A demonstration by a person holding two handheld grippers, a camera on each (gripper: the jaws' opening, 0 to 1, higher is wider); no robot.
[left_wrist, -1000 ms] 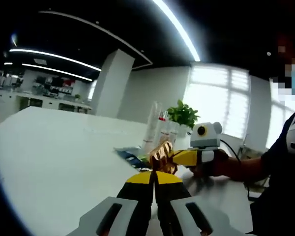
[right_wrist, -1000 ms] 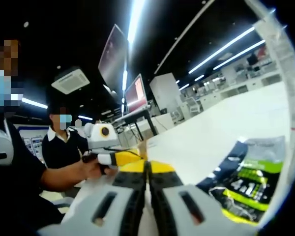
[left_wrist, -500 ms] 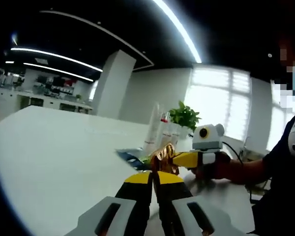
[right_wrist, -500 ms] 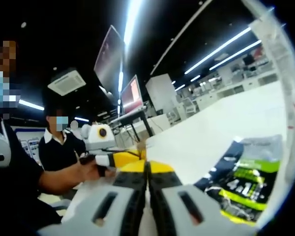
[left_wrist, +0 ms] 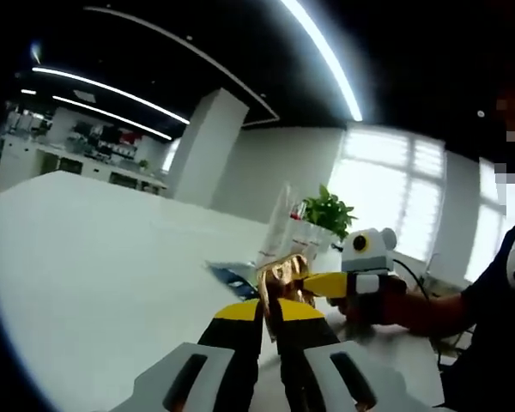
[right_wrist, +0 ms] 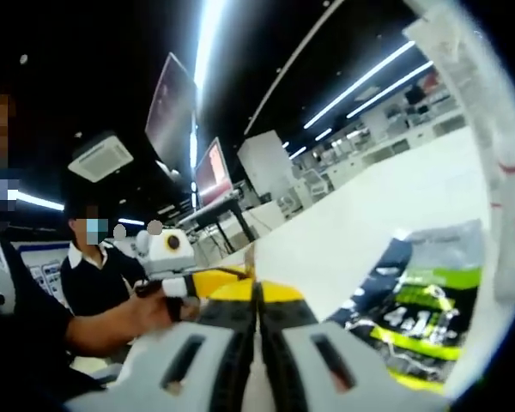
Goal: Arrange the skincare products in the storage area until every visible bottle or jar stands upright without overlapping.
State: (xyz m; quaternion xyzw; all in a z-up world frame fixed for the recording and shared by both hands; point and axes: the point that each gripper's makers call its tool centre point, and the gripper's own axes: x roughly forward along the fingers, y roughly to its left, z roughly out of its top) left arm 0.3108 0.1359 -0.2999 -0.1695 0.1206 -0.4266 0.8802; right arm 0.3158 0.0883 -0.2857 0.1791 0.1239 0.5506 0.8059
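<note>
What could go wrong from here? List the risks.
1. The left tool and right tool both point at the gold-brown object on the white table; they may collide.
2. The clear upright containers stand just behind it; a push could topple them.
3. The dark green-labelled pouch lies flat close to the right tool and may snag.

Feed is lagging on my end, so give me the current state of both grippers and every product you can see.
left gripper: jaws shut, nothing between them.
right gripper: jaws shut, nothing between them.
gold item: on the table; orientation unclear.
dark green pouch: lying flat.
clear tube: upright.
</note>
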